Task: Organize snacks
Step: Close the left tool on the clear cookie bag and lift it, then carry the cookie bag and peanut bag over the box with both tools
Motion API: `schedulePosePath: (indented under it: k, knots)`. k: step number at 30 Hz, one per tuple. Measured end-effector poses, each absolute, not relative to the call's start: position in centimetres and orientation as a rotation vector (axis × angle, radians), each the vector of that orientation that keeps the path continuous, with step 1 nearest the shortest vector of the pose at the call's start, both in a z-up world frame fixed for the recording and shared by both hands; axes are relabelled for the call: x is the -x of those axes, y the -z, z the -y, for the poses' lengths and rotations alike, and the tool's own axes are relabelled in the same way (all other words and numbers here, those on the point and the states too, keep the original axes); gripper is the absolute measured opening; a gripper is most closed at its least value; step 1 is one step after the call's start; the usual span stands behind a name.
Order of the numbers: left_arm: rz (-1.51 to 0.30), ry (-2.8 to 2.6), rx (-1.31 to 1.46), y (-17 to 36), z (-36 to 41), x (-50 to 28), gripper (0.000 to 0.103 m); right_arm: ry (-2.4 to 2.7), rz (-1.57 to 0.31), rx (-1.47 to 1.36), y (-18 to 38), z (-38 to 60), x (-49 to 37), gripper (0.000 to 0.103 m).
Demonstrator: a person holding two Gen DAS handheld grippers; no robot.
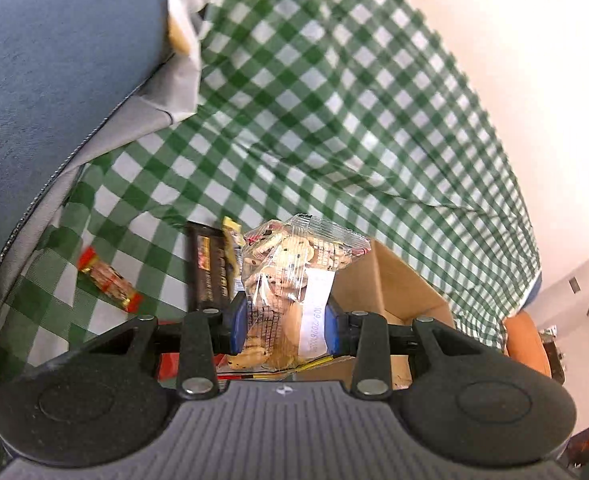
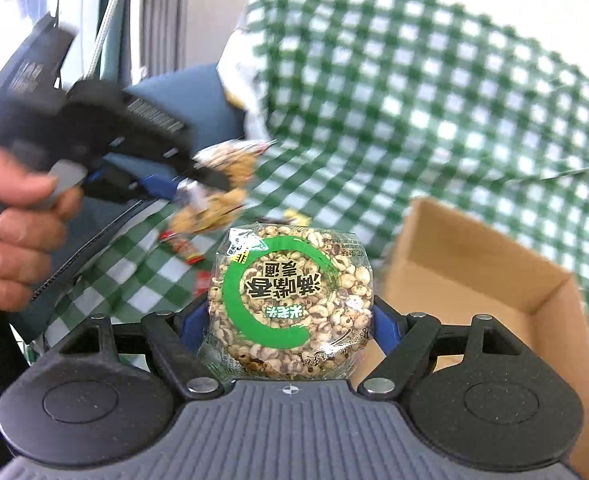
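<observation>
The left gripper (image 1: 287,326) has its blue fingers (image 1: 238,326) pressed against both sides of a clear cookie bag (image 1: 294,280), held above the green-checked cloth (image 1: 334,100). The right gripper (image 2: 290,322) has its fingers closed on a puffed-grain cake pack (image 2: 290,296) with a green ring label. An open cardboard box (image 2: 494,280) sits just beside both. A red candy wrapper (image 1: 108,278) and a dark snack bar (image 1: 210,266) lie on the cloth near a grey-blue cushion (image 1: 54,80).
</observation>
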State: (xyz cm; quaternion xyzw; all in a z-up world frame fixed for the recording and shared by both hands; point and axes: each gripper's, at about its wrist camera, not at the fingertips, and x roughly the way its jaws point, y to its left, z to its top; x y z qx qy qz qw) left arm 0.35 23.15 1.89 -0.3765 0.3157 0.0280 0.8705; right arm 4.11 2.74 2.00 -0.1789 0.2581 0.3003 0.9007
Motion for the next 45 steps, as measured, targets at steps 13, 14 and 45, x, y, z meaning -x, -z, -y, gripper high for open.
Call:
schedulePosePath:
  k: [13,14,45]
  knots:
    - [-0.615,0.004,0.597,-3.8,-17.3,-1.0,0.041,-0.377,-0.348,0.195,-1.9,9.7,-4.7,0.081]
    - [-0.611,0.01,0.59,-3.8,-16.9,-1.2,0.041,-0.365,-0.337,0.18,-2.0,10.5,-4.8,0.081]
    - [-0.459,0.247,0.352,-4.0,-6.4,-2.3,0.041,-0.078,-0.288,0.084,-1.2,16.2,-6.3,0.081]
